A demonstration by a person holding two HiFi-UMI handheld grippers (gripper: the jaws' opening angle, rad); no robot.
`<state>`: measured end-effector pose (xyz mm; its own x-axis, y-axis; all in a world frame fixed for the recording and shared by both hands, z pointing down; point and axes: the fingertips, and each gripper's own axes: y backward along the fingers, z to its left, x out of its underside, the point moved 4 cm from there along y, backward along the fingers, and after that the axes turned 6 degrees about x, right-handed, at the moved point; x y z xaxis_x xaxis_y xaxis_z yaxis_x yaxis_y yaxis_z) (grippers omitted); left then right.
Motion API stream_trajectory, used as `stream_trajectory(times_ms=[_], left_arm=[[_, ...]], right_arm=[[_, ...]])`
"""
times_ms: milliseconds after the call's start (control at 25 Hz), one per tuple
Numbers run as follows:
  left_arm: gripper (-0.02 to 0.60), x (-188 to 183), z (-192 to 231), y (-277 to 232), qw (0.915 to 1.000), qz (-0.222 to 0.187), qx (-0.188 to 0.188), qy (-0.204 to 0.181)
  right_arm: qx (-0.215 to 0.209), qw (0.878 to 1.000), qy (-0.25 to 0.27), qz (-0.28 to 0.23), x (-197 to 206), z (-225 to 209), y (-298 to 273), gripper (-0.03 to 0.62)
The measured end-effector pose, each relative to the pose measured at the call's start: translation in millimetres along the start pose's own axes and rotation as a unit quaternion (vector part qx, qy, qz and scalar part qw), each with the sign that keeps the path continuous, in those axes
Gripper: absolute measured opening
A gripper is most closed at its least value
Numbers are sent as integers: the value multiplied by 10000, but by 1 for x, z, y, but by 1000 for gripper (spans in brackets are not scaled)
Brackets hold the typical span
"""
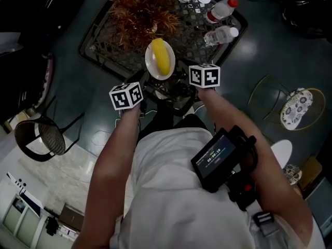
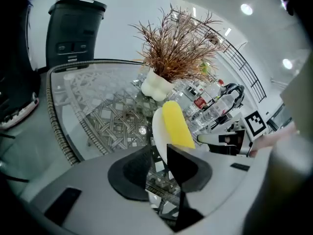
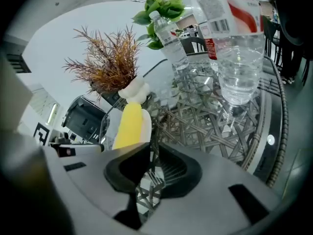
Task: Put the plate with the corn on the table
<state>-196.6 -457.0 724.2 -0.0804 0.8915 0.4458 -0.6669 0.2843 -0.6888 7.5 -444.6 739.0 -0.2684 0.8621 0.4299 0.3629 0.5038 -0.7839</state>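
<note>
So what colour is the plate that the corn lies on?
White. The plate shows best in the head view, under the yellow corn.

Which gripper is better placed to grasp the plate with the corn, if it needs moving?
Probably left. The left gripper has its open jaws facing the plate rim directly; the right gripper points its open jaws past the plate at the glass table.

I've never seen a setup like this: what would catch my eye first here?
The bright yellow corn on its white plate, at the near edge of the glass table, stands out first. Behind it is a bushy brown plant in a white vase, with water bottles at the table's far right. The left gripper and right gripper are just short of the plate, one to each side, fingers apart.
</note>
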Motion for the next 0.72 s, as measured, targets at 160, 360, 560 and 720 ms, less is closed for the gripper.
stream_trajectory(times_ms=[160,360,560,720], left_arm=[[9,12,-8,17,9996,-230,-189,6],[6,26,-27,42,9983,-529,-233,-11],[6,41,-54,67,9967,-773,-174,-162],[6,58,-76,89,9952,-944,-86,-260]], right_arm=[[-31,9998,150,-126,3,0,17,8],[-224,9988,392,-177,11,10,42,8],[-586,9959,603,-332,16,27,74,8],[-935,9921,728,-414,29,42,102,8]])
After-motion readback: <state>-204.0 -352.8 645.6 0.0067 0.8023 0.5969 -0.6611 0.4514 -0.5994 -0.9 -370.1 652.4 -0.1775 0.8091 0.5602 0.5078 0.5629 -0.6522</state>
